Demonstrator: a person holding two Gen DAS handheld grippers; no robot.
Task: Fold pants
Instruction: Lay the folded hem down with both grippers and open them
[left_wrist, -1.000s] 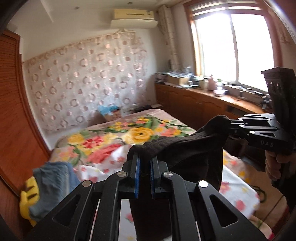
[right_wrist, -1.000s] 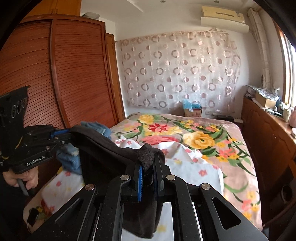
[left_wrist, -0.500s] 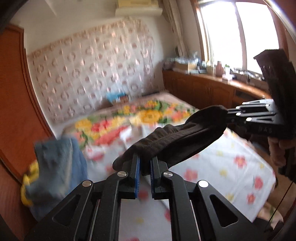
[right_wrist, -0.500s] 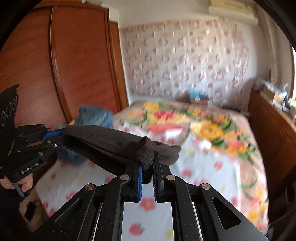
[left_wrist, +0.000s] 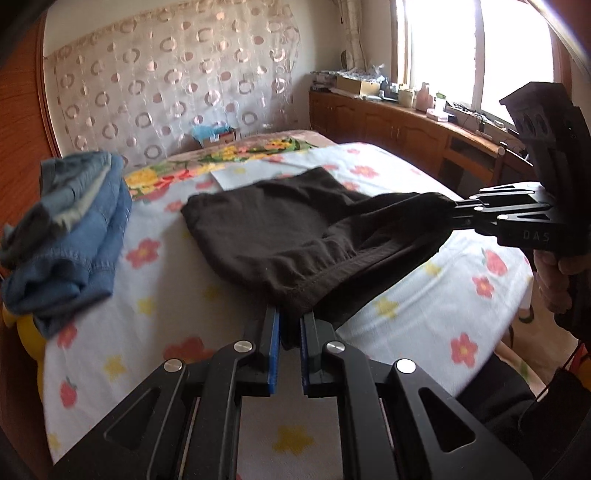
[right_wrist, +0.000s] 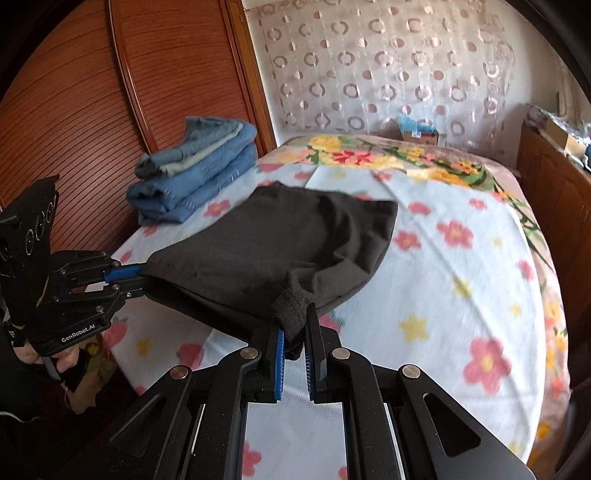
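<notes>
Floral bed (left_wrist: 155, 306) beneath black pants (left_wrist: 288, 236); waistband between both jaws

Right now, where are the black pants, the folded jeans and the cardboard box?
black pants (right_wrist: 295, 236), right wrist view, middle of the spread fabric.
folded jeans (right_wrist: 195, 166), right wrist view, side of the stack.
cardboard box (left_wrist: 218, 137), left wrist view, its front face.
</notes>
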